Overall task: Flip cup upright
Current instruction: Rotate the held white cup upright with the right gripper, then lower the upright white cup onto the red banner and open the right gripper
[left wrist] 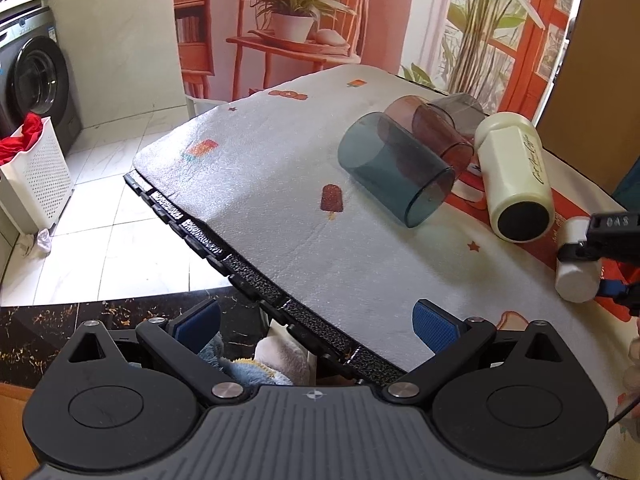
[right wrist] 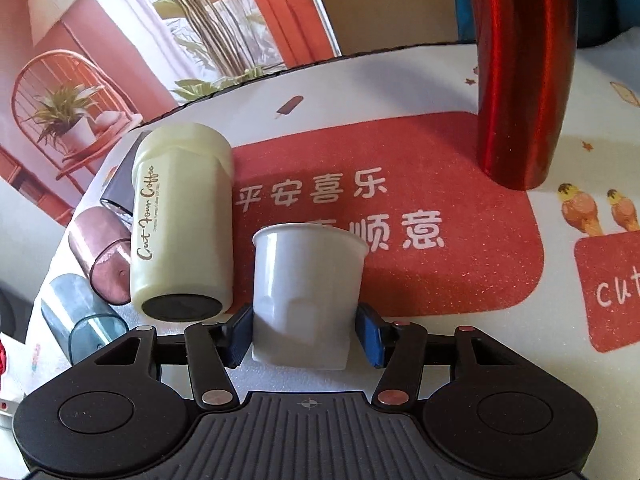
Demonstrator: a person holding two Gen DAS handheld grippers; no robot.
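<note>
A small white cup (right wrist: 306, 288) lies on its side on the table mat between the blue pads of my right gripper (right wrist: 304, 334), which is shut on its base end; its open mouth points away from me. It also shows in the left wrist view (left wrist: 578, 260) at the right edge, held by the right gripper (left wrist: 600, 240). My left gripper (left wrist: 316, 330) is open and empty, hovering over the table's near edge.
A cream tumbler (right wrist: 182, 232) lies on its side just left of the white cup. Translucent blue (left wrist: 394, 168), pink (left wrist: 432, 132) and grey (left wrist: 460, 110) cups lie beyond it. A tall red bottle (right wrist: 524, 76) stands at the back right. A laundry basket (left wrist: 36, 176) stands on the floor.
</note>
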